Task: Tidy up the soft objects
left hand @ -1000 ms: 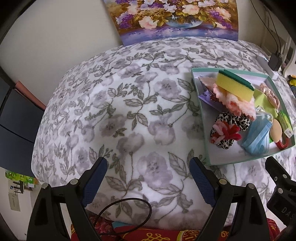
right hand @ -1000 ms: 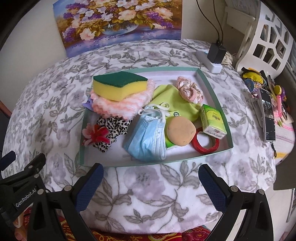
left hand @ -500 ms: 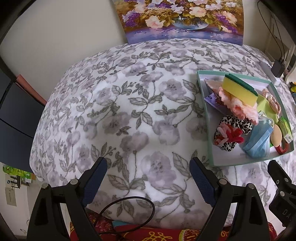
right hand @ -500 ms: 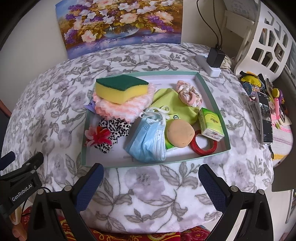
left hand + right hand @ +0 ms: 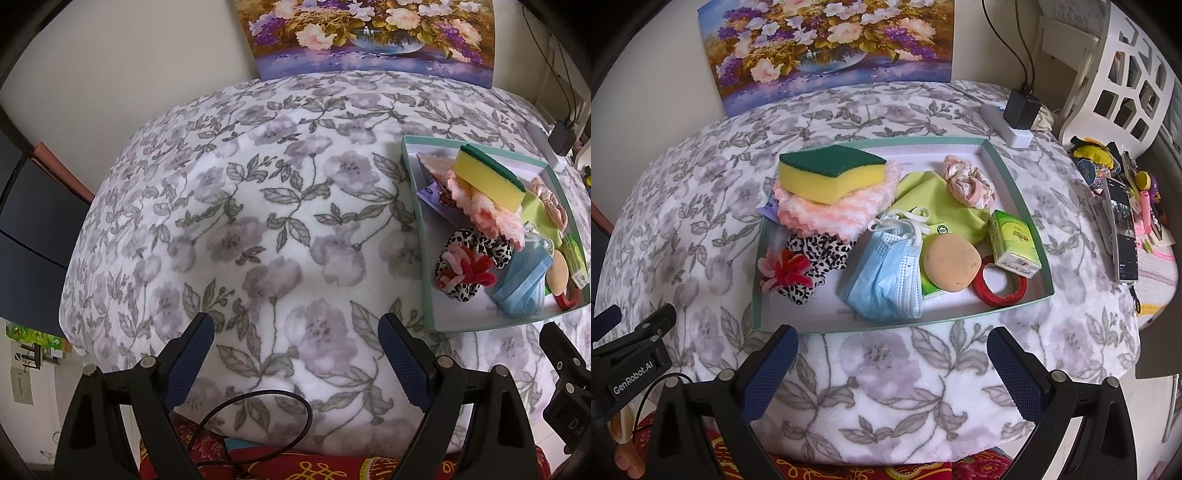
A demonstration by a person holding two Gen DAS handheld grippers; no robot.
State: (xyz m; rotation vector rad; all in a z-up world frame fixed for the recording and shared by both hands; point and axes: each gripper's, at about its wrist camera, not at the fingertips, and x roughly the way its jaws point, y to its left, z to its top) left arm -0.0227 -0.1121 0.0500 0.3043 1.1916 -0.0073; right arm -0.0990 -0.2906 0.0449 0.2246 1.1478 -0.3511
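Floral-covered bench: left half bare. Green tray, right side: sponge tops soft pile. Left tongs, right tongs: both spread, empty, short of tray. Advice: lift topmost sponge first, pinch gently.

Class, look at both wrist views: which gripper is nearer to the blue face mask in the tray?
Right. The right gripper hovers open just in front of the tray, facing the blue face mask. The left gripper sits off to the tray's left, over bare floral cloth.
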